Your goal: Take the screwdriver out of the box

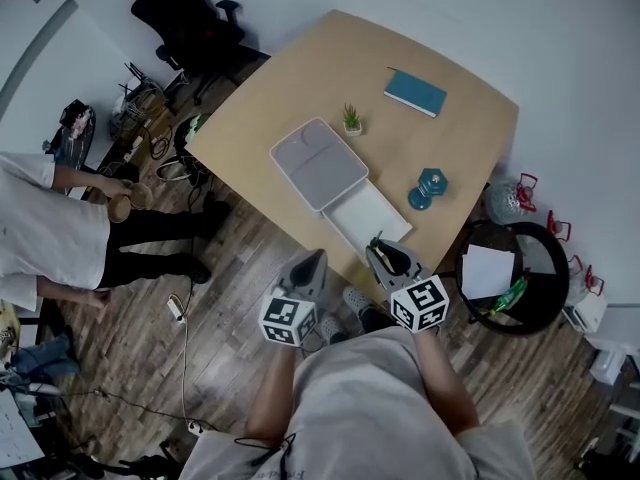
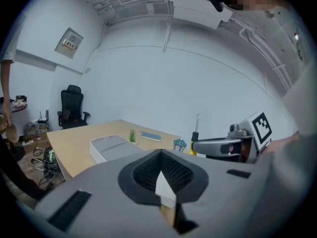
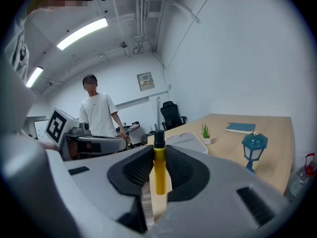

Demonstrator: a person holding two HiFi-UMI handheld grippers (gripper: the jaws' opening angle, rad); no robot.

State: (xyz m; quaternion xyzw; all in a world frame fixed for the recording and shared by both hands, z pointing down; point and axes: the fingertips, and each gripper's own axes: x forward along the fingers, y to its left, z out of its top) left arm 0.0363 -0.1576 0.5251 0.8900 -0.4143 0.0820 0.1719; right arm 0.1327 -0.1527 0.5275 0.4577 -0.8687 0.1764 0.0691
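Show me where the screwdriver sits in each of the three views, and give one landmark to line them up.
Head view: screwdriver low centre, at the tip of the right gripper.
Left gripper view: screwdriver right of centre, standing upright, shaft pointing up.
Right gripper view: screwdriver dead centre, yellow handle clamped between the jaws.
Shared landmark: teal lantern, right of centre in all three.

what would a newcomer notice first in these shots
A yellow-handled screwdriver stands upright, clamped in the right gripper at the near edge of the wooden table. Just beyond it lies the open white box. The left gripper beside it is shut, empty.
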